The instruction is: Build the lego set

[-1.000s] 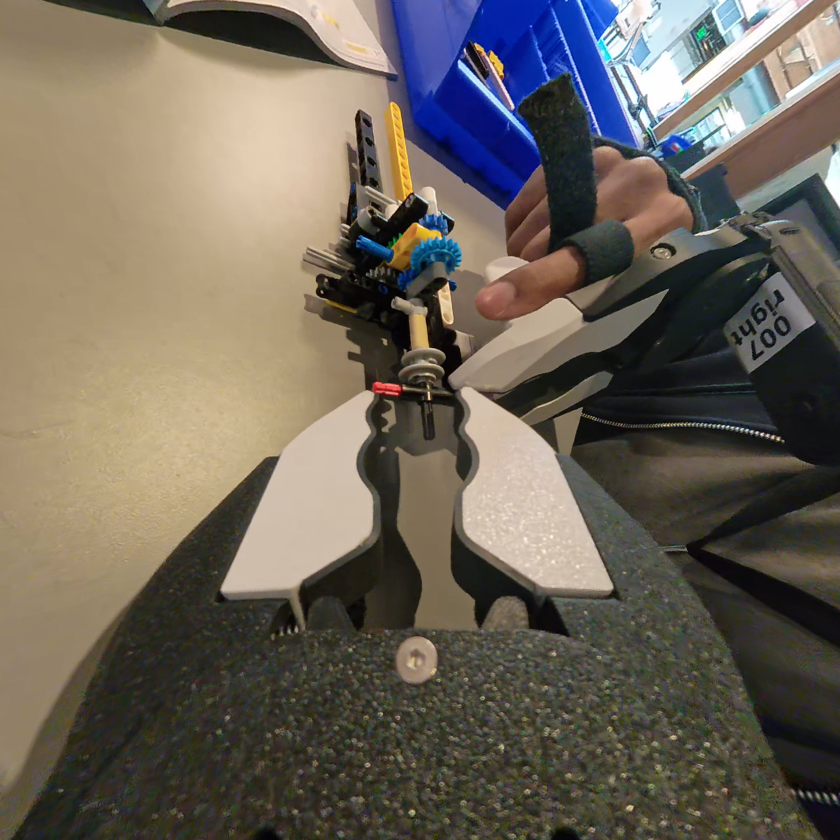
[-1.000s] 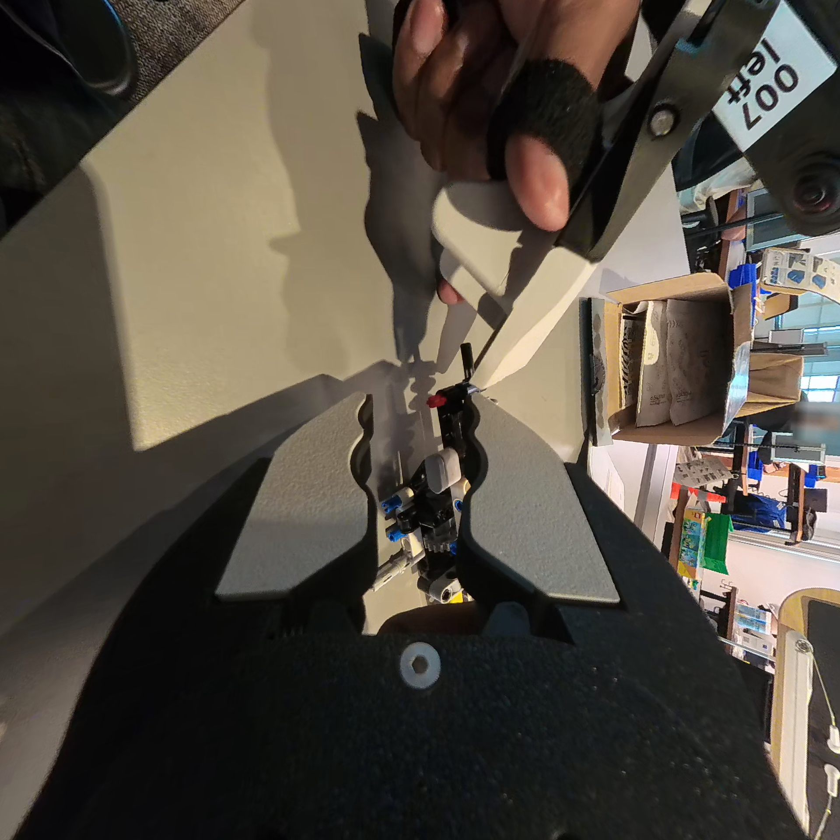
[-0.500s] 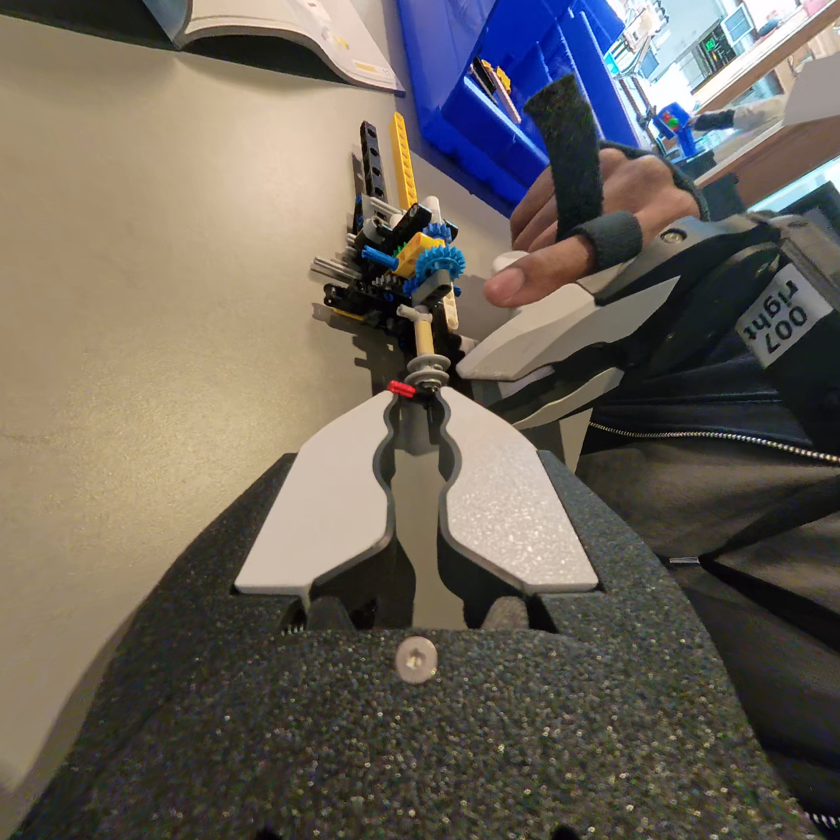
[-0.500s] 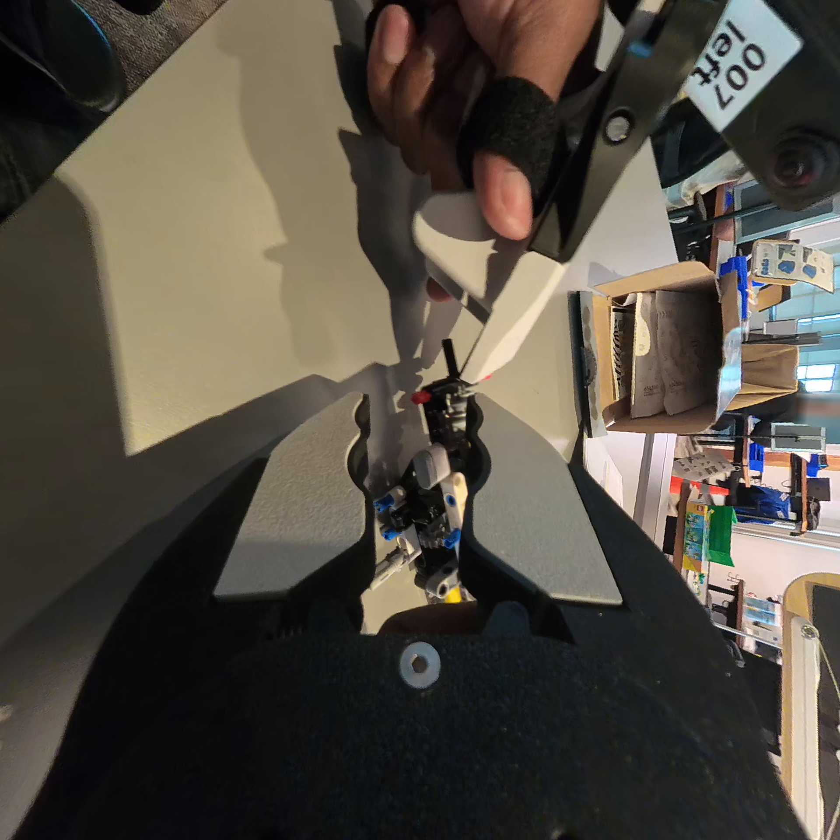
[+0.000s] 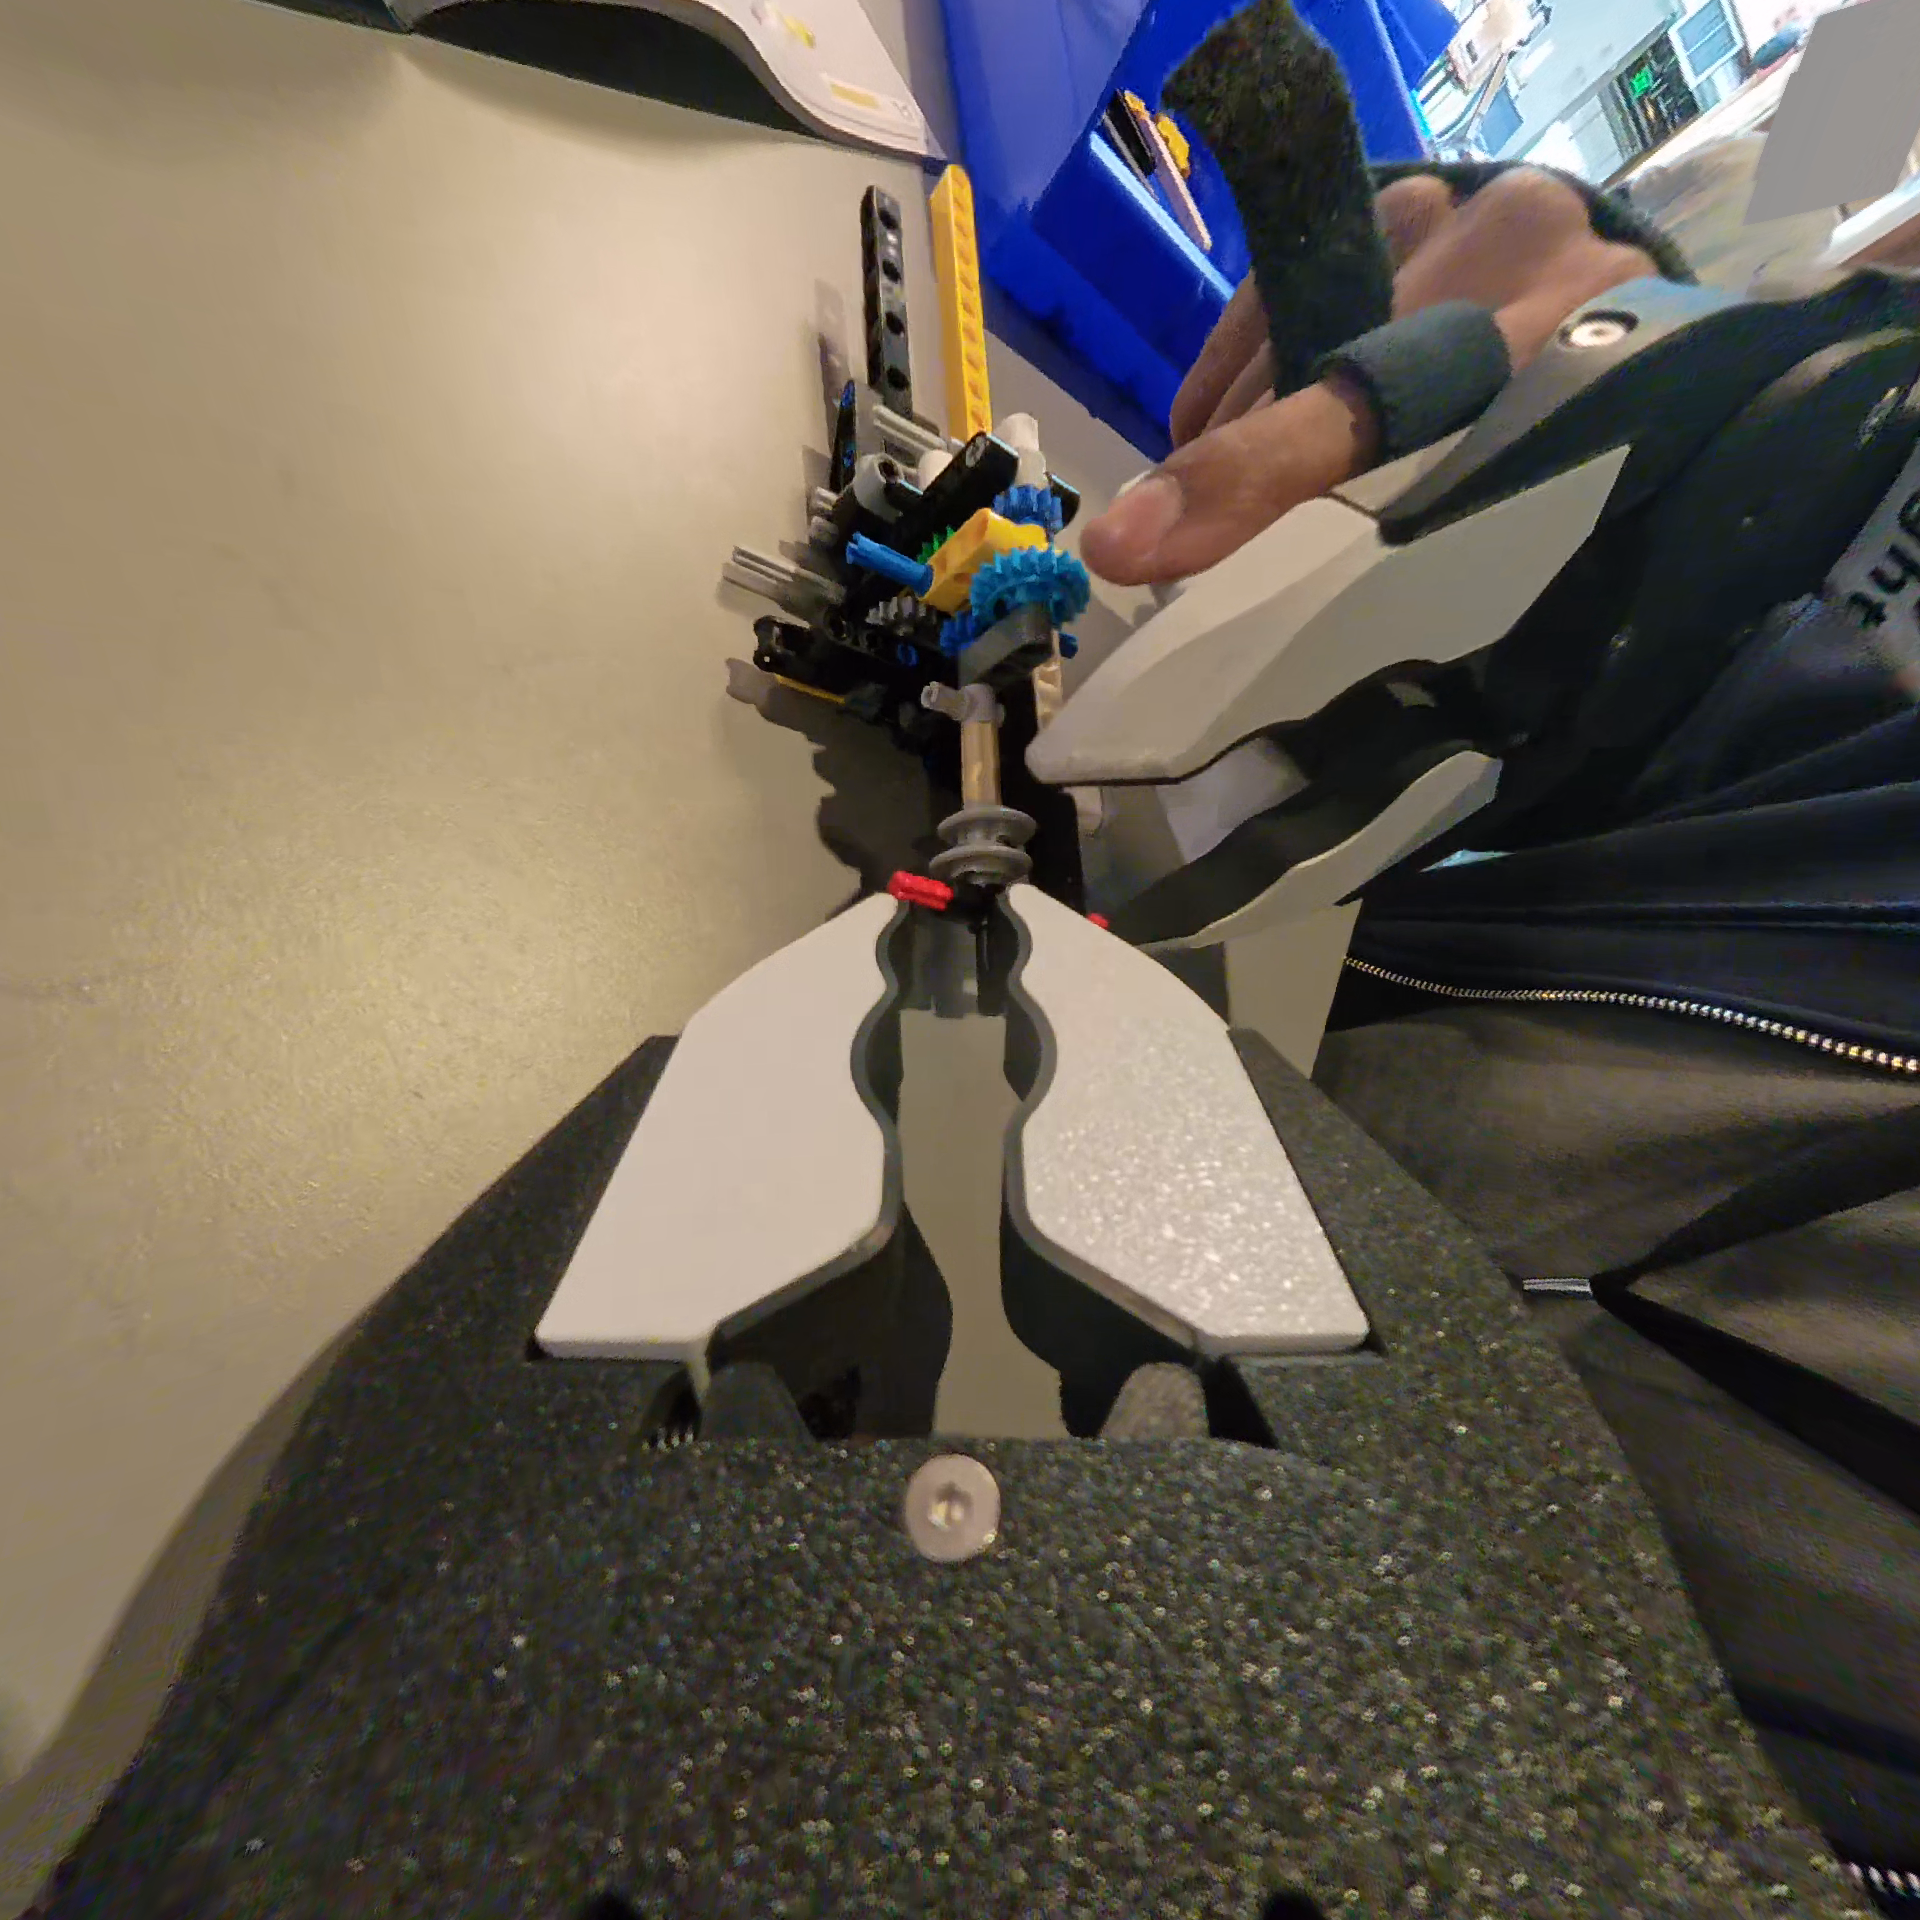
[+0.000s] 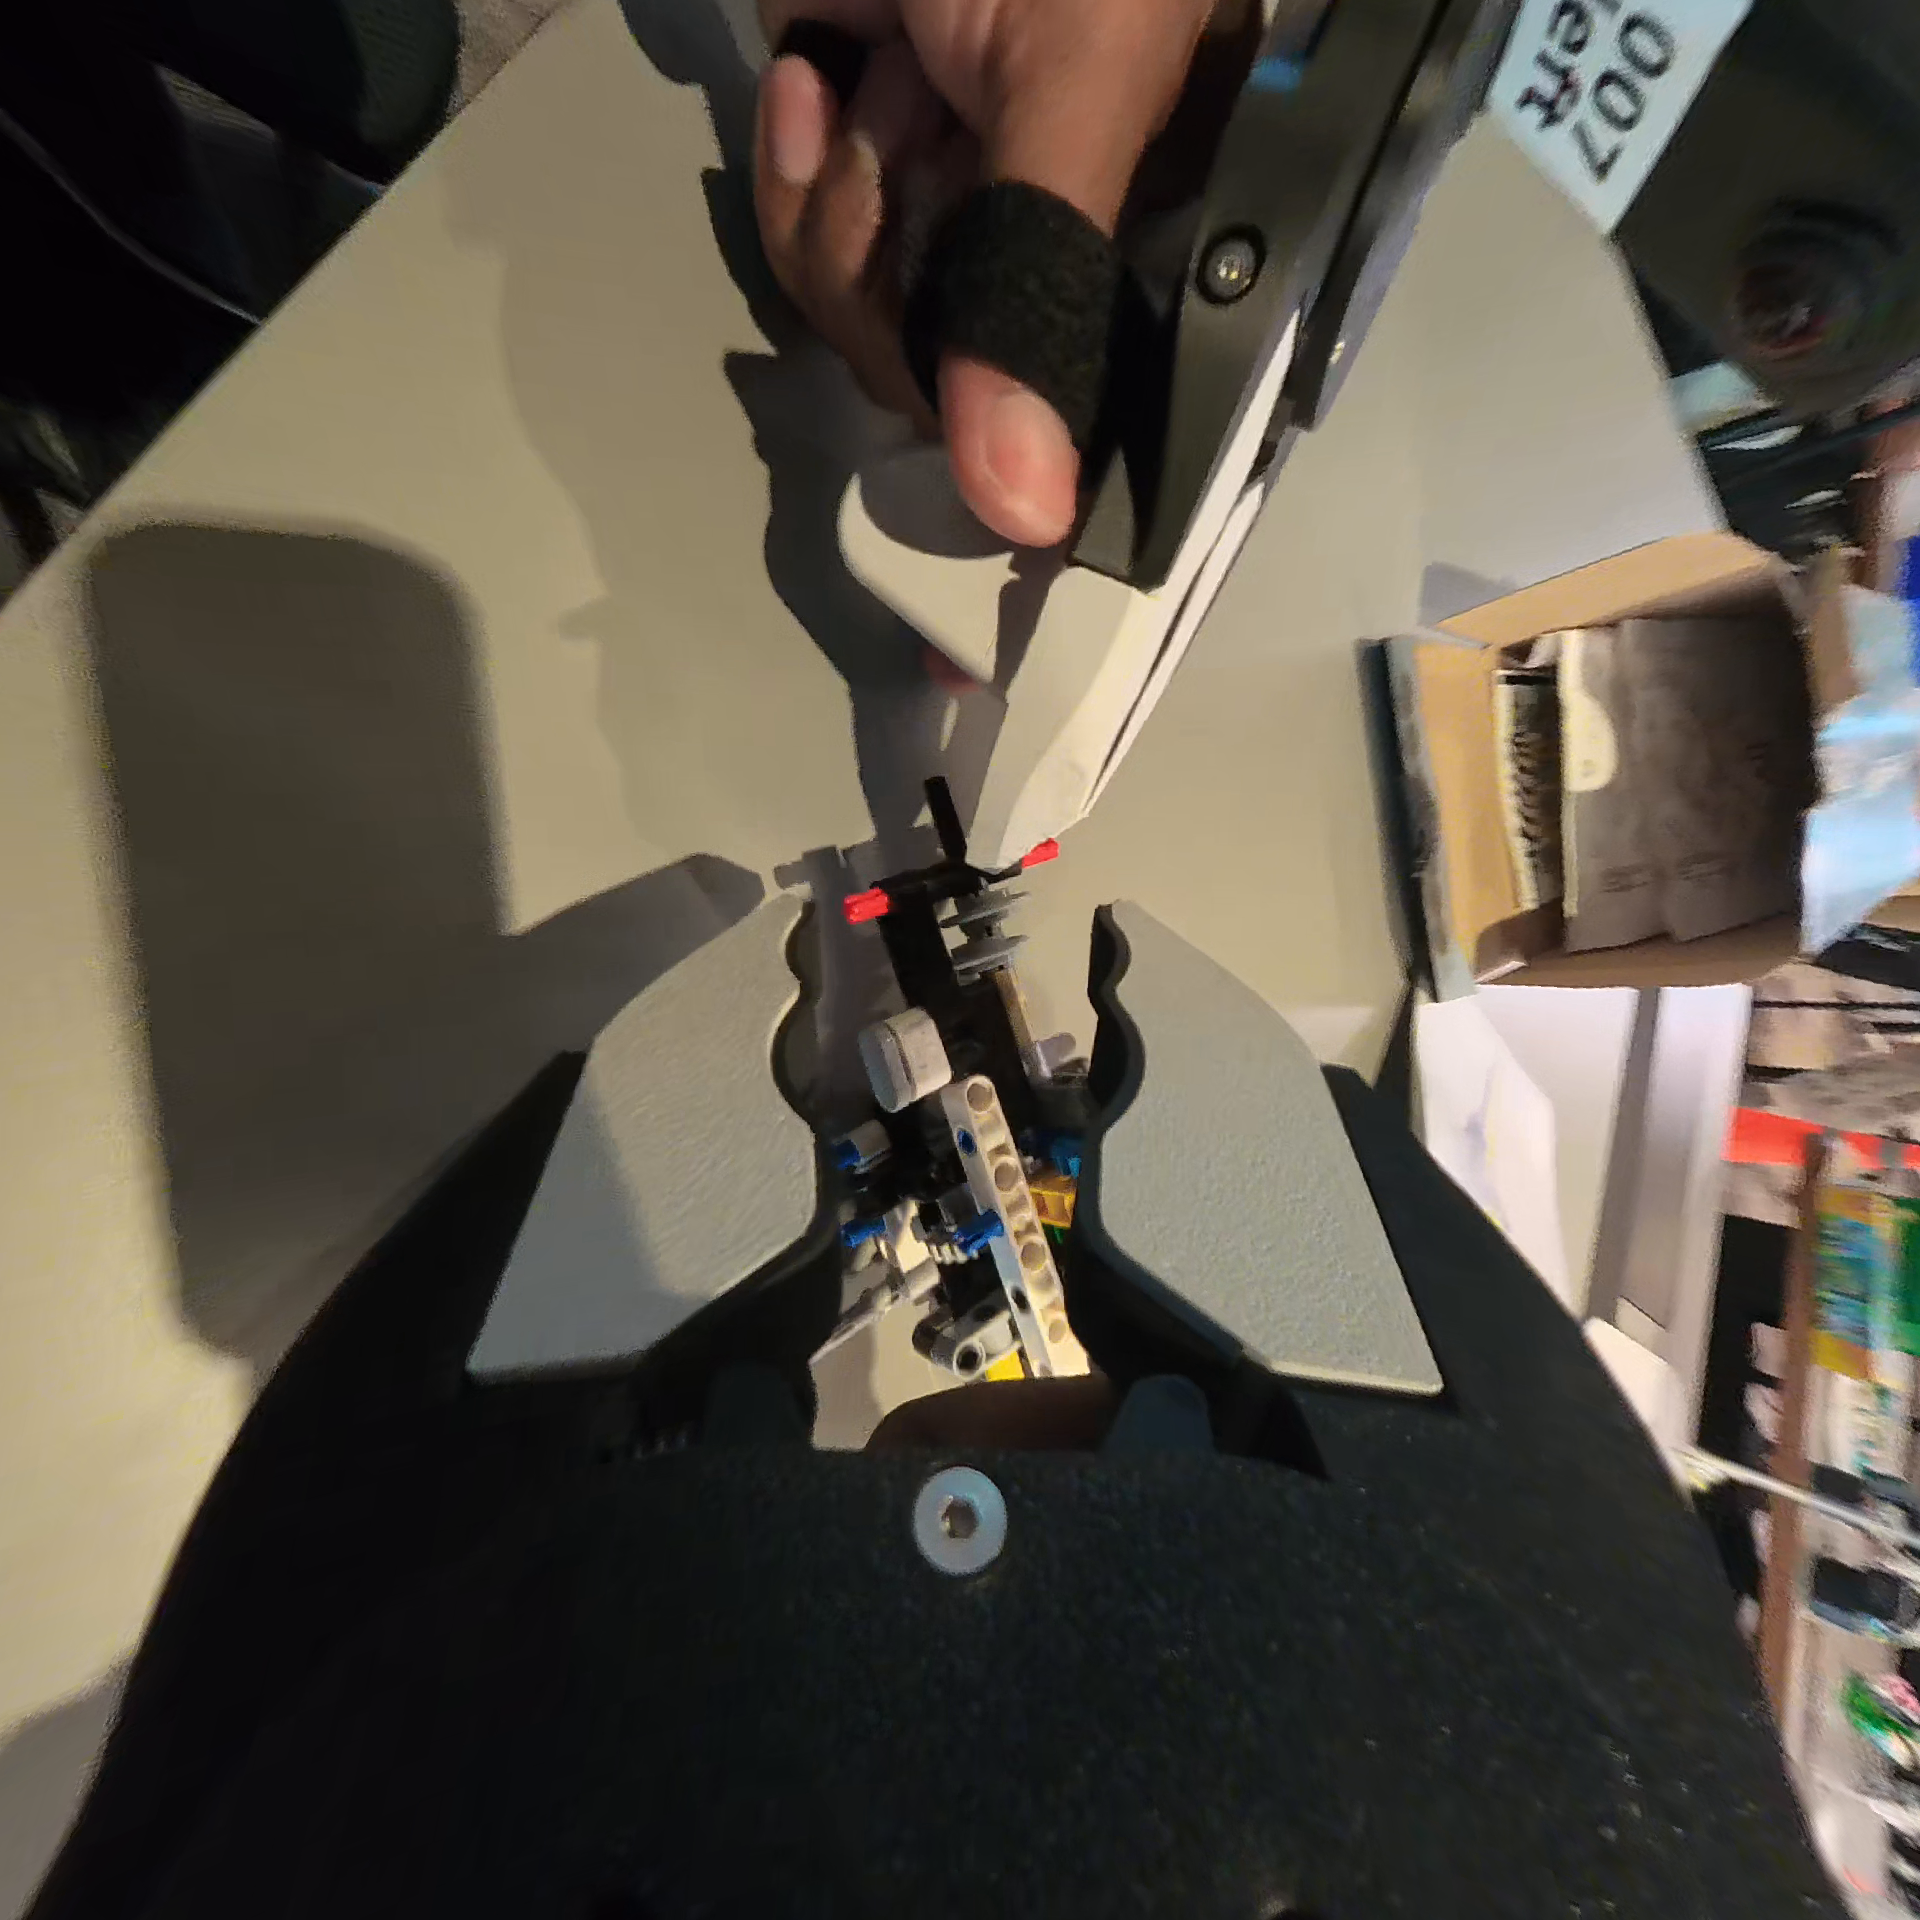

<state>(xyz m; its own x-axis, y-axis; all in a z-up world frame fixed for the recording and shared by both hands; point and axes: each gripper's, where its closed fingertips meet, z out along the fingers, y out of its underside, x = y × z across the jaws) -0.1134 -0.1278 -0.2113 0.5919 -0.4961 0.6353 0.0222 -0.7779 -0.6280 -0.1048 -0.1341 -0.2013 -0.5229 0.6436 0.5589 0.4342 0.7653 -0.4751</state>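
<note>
The lego assembly of black, yellow and grey beams with blue gears is held over the beige table. At its near end sit a grey pulley wheel and a black cross piece with red pins. My left gripper is shut on that black cross piece. In the right wrist view the assembly lies between the fingers of my right gripper, which grips its body. The left gripper pinches the end by the red pin. The right gripper also shows in the left wrist view.
Blue parts bins and an open instruction booklet lie at the table's far side. An open cardboard box stands at the table's edge. A person's hand and dark jacket are close on the right. Left and right tips are no more than a few centimetres apart.
The left gripper has closed in on the black cross piece. The assembly has turned between the right gripper's fingers, which stand slightly wider than before.
</note>
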